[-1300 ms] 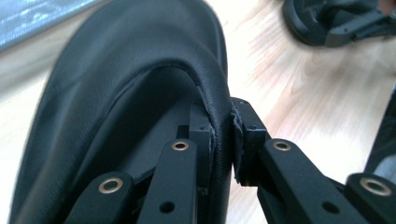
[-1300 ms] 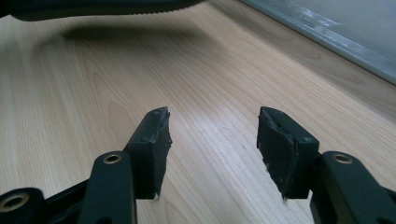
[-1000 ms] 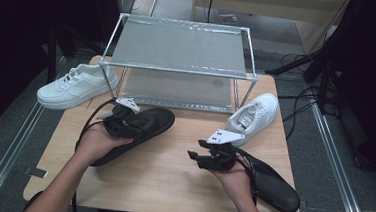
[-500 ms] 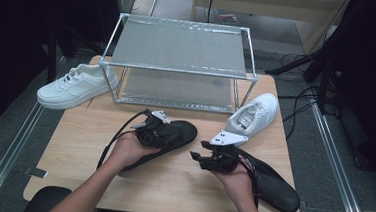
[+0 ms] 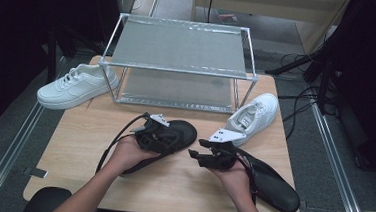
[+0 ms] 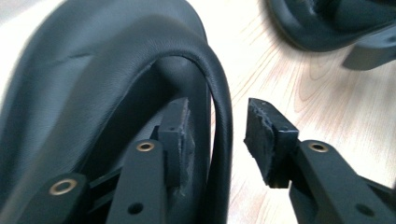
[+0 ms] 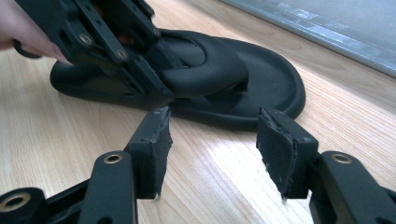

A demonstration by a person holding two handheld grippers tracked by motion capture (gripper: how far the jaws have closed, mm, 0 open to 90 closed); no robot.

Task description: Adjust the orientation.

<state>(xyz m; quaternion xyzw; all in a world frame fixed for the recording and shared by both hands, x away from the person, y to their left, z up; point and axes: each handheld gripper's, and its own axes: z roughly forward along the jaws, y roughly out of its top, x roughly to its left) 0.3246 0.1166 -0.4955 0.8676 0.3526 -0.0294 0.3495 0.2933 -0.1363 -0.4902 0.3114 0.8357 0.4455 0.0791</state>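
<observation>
Nearest the person, the right gripper [image 5: 208, 152] hangs just above the desk [image 5: 180, 185], its fingers [image 7: 156, 149] spread with only bare wood between them. A second black sandal [image 5: 271, 182] lies under that forearm, to the right of the black sandal [image 5: 174, 135] that the other hand works on.

That black sandal rests flat on the desk, near its middle, its toe end turned toward the wire rack [image 5: 179, 65]. The left gripper [image 5: 156, 136] sits on the sandal's heel half. Its fingers [image 6: 175, 135] have just been opening and now stand apart: the sandal's rounded strap edge runs between them, one pad lying close against the inner side of it, the other pad clear of it over the wood. From the right gripper view, the left gripper [image 7: 116, 51] stands over the sandal's strap [image 7: 205, 70].

Beyond the sandal to the right, a white sneaker [image 5: 253, 118] leans by the rack's near right leg. Left of the rack, another white sneaker [image 5: 74, 85] lies at the desk's edge.
</observation>
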